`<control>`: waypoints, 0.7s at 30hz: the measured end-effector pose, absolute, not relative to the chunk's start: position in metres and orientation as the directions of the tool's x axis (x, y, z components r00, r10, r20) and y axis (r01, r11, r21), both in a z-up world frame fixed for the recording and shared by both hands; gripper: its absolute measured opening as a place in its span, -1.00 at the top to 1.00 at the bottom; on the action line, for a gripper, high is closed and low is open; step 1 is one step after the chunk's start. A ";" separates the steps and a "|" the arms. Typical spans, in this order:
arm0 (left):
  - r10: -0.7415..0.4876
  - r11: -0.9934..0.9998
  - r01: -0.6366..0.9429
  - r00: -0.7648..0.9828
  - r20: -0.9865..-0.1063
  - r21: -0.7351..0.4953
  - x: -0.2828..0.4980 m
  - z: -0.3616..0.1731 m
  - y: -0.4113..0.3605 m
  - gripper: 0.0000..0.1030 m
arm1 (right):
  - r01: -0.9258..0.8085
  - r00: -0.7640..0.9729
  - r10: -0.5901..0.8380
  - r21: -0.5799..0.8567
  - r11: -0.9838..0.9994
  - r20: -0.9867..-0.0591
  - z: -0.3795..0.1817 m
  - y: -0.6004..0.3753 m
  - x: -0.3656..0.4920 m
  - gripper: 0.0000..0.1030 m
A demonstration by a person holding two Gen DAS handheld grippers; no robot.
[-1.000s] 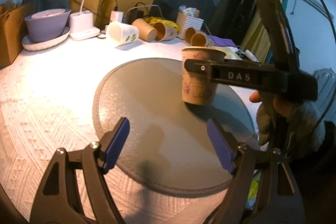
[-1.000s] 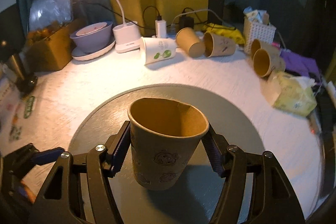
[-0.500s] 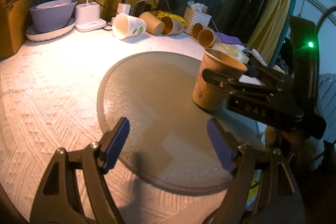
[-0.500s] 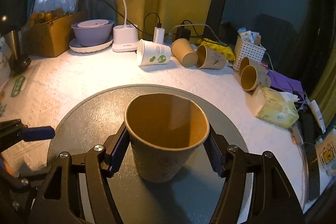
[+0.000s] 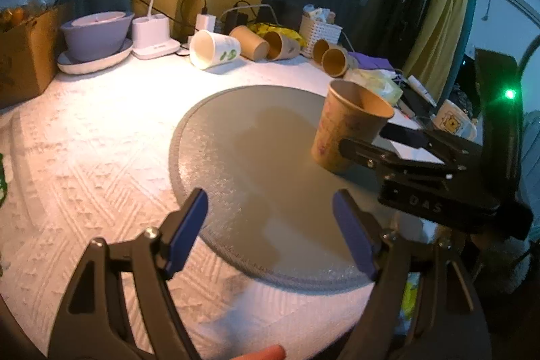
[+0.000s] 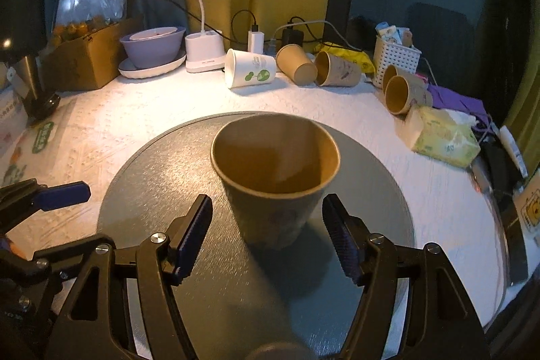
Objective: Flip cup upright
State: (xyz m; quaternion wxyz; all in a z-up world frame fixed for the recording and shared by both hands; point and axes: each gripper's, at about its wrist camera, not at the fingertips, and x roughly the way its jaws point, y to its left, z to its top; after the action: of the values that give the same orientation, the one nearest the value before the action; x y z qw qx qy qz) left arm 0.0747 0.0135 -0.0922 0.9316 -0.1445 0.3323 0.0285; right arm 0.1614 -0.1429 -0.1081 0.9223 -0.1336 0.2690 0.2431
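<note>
A brown paper cup (image 6: pixel 275 174) stands upright, mouth up, on the round grey mat (image 6: pixel 141 177). It also shows in the left wrist view (image 5: pixel 347 130) near the mat's (image 5: pixel 243 164) right edge. My right gripper (image 6: pixel 268 237) is open, its blue pads on either side of the cup's base with a gap to it. In the left wrist view the right gripper (image 5: pixel 378 144) reaches in from the right beside the cup. My left gripper (image 5: pixel 270 231) is open and empty over the mat's near edge, left of the cup.
Several paper cups (image 6: pixel 303 70) and a white cup (image 6: pixel 249 68) lie on their sides at the back. A lamp base (image 6: pixel 204 51), purple bowl (image 6: pixel 153 44), cardboard box (image 6: pixel 84 56), white basket (image 6: pixel 396 56) and tissue pack (image 6: pixel 442 142) line the back and right.
My right gripper has opened and let go of the cup, which now stands free on the mat. The left gripper has drawn back slightly to the left.
</note>
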 end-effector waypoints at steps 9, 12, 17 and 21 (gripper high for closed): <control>0.008 0.965 -0.164 0.795 -0.607 -0.202 0.060 -0.083 0.007 -0.72 | -0.499 0.732 0.374 -0.076 0.863 -0.569 -0.108 -0.162 0.140 -0.37; 0.019 0.969 -0.162 0.800 -0.600 -0.185 0.056 -0.078 0.003 -0.72 | -0.484 0.739 0.367 -0.066 0.873 -0.565 -0.106 -0.169 0.130 -0.37; 0.031 0.974 -0.155 0.818 -0.575 -0.167 0.047 -0.069 -0.002 -0.72 | -0.477 0.739 0.375 -0.042 0.878 -0.559 -0.101 -0.178 0.115 -0.37; 0.043 0.977 -0.152 0.832 -0.554 -0.152 0.039 -0.060 -0.007 -0.72 | -0.482 0.743 0.392 -0.028 0.875 -0.542 -0.094 -0.182 0.101 -0.37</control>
State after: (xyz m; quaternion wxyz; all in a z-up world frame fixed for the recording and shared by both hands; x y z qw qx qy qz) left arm 0.0391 -0.0067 -0.0602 0.9522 -0.0952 0.2857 0.0511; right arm 0.1012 -0.1818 -0.0944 0.9298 -0.0837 0.2706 0.2351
